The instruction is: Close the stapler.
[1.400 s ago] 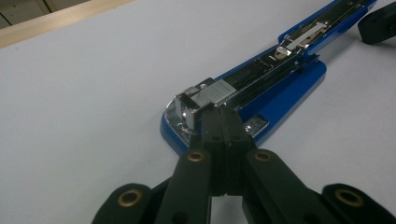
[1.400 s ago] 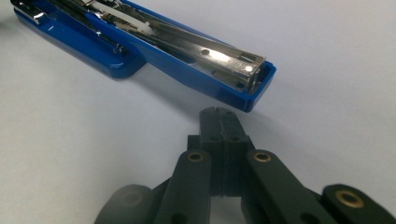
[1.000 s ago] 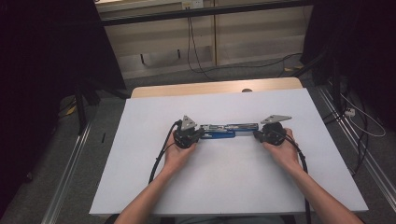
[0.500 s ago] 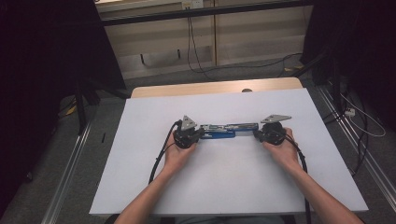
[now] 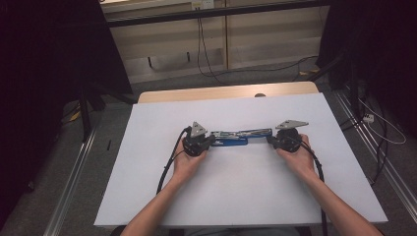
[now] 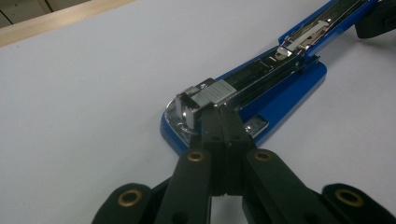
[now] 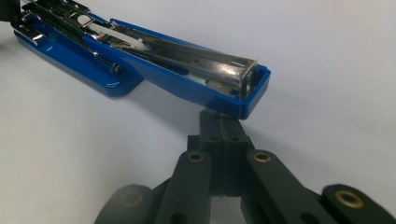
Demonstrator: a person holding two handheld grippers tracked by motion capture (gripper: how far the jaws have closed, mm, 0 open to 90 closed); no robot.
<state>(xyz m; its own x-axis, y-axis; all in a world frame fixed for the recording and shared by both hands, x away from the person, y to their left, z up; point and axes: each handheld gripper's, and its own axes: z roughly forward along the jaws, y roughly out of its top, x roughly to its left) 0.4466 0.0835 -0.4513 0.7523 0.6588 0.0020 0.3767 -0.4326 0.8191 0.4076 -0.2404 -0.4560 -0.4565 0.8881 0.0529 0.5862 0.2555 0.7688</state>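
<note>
Stapler (image 5: 238, 136) lies swung open flat at table (image 5: 147, 196) centre, ends at 9 and 3 o'clock. My left claw (image 6: 223, 122), pressed together, pins the base end. My right claw (image 7: 223, 125), also pressed together, props the top arm's tip, probably keeping the magazine exposed for loading.

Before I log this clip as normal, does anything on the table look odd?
Yes: the blue metal stapler lies swung fully open on the white table, staple channel exposed. The left hand-held gripper presses shut jaws at its base; the right hand-held gripper meets the top's tip.
</note>
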